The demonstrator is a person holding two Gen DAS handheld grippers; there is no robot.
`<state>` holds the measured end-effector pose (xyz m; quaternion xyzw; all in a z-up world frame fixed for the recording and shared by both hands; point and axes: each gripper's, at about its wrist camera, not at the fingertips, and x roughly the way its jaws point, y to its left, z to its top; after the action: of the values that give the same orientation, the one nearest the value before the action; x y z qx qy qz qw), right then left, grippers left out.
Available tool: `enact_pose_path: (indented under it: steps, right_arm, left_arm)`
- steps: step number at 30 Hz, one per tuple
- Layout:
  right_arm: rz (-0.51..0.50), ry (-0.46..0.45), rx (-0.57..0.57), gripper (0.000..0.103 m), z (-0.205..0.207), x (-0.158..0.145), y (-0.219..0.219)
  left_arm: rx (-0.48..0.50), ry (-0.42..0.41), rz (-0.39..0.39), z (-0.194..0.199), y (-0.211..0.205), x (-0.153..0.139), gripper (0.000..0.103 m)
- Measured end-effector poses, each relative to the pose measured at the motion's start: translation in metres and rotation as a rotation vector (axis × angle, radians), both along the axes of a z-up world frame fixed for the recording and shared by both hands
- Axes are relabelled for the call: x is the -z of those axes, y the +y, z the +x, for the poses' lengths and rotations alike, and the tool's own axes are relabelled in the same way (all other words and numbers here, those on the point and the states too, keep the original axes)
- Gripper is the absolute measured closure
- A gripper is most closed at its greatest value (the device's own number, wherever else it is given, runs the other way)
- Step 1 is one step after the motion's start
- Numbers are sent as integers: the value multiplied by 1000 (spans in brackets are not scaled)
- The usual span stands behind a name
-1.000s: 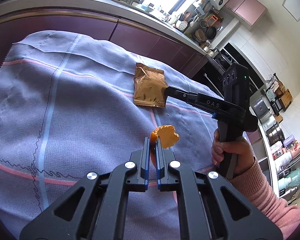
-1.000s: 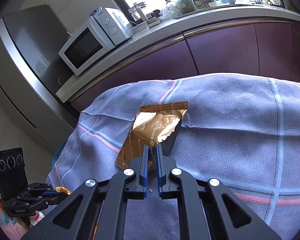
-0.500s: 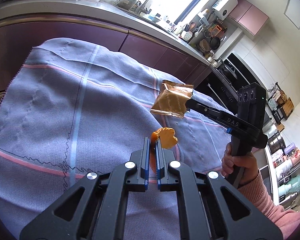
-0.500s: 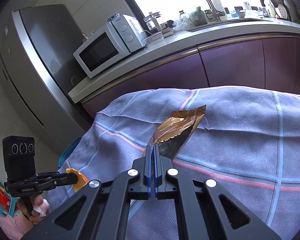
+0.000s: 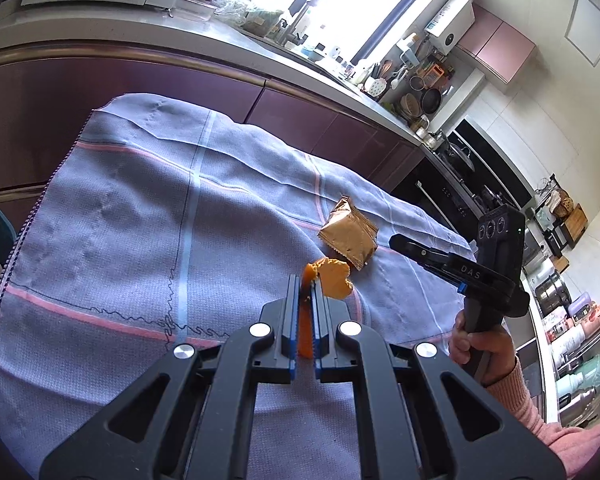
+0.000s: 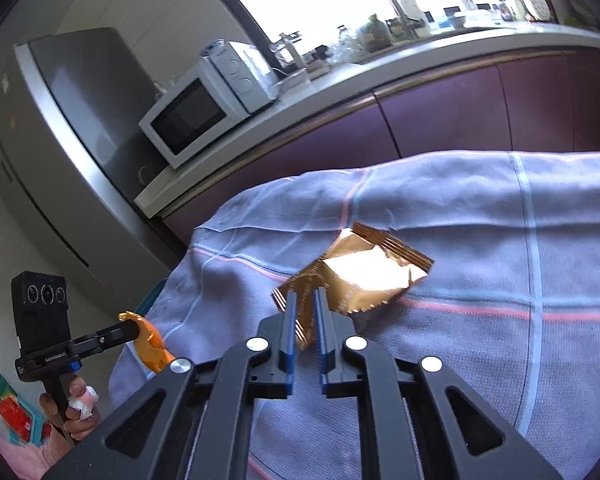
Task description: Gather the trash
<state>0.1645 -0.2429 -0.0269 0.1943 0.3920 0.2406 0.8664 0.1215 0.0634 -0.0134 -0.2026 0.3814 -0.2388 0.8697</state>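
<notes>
Left gripper [image 5: 306,284]: jaws pressed tight on an orange peel [image 5: 332,278], held in the air above the cloth [image 5: 140,240], near side of the packet.

Right gripper [image 6: 304,300]: jaws have just been opening and now stand slightly spread. The gold packet [image 6: 364,276] has one corner between the pads, but a gap shows on both sides, so no pinch. In the left view the packet [image 5: 350,236] sits apart from the right gripper's tips [image 5: 398,242], tilted; I cannot tell whether it has landed on the cloth or is dropping.

Step in hand, by my reading: get the packet secured again, or let it go cleanly. A blue rim [image 6: 150,300] shows past the cloth's left edge from the packet; possibly a bin, not clear.

To do it well:
- Let the packet settle before closing.
- Take it by the crimped seam; foil is slick and the belly bulges away.
- Come in low, pads flat to the seam.
- Keep the peel hand clear of the packet.
</notes>
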Motion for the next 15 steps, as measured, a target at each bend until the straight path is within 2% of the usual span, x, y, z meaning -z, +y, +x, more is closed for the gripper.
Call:
enact_pose_path:
  steps: [2, 5, 10, 12, 14, 15]
  right_arm:
    - [11, 41, 26, 69, 4, 10, -4]
    - [38, 68, 53, 56, 12, 19, -5]
    - [25, 88, 65, 53, 27, 25, 10]
    - [-5, 85, 55, 63, 30, 26, 20]
    - [-9, 92, 33, 90, 32, 28, 27]
    - [-11, 88, 28, 95, 32, 27, 29]
  left_arm:
    - [0, 5, 1, -2, 2, 2, 97]
    - [1, 13, -2, 0, -1, 6, 97]
    - [-2, 21, 0, 0, -3, 10, 97]
    - [-4, 23, -1, 0, 0, 12, 97]
    - [-8, 26, -2, -1, 2, 13, 97]
    - [-9, 28, -5, -1, 3, 13, 97]
